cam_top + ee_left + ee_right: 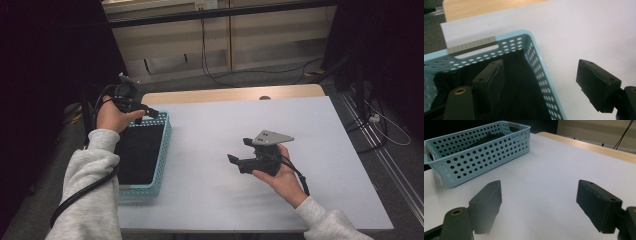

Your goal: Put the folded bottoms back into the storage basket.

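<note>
Left gripper (pixel 146 113) jaws wide, nothing held, hovering over the far right corner of the blue basket (pixel 161 160), likely lining up to grab the black cloth (pixel 137 152) lying inside. Right gripper (pixel 239 152) also wide and empty, mid-table above the white tabletop (pixel 210 125), pointing left toward the basket, probably waiting.

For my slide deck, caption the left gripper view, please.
Open left tool above the corner of a perforated light-blue plastic basket holding black cloth.
</note>
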### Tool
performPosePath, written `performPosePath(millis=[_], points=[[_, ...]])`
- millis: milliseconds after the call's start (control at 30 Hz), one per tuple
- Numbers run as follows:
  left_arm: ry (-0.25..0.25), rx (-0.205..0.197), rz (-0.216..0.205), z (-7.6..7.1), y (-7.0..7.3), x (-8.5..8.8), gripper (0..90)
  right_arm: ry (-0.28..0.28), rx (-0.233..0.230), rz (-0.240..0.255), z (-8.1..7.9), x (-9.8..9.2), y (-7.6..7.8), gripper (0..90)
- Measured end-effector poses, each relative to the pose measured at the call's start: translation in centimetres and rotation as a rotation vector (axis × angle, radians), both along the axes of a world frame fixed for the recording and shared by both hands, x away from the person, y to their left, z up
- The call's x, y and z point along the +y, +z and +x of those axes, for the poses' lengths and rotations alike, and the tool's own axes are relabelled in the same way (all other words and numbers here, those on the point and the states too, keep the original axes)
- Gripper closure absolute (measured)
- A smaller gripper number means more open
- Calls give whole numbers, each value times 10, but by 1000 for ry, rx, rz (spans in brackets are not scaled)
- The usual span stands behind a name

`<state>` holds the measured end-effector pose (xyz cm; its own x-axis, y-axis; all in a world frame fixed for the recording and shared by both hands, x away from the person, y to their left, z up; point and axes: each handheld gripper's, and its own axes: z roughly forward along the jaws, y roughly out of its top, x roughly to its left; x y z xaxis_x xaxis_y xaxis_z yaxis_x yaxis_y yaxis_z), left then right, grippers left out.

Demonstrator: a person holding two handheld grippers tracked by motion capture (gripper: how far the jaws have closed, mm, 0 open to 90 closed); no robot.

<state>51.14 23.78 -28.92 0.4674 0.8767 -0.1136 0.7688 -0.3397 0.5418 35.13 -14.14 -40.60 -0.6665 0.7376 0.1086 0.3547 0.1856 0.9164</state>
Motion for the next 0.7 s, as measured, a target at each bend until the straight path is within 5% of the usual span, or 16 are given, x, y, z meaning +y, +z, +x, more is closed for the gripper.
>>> performPosePath(millis=[700], points=[[-105, -12, -47, -15, -18, -36, 222, -9, 28, -18, -10, -30, -11, 186]])
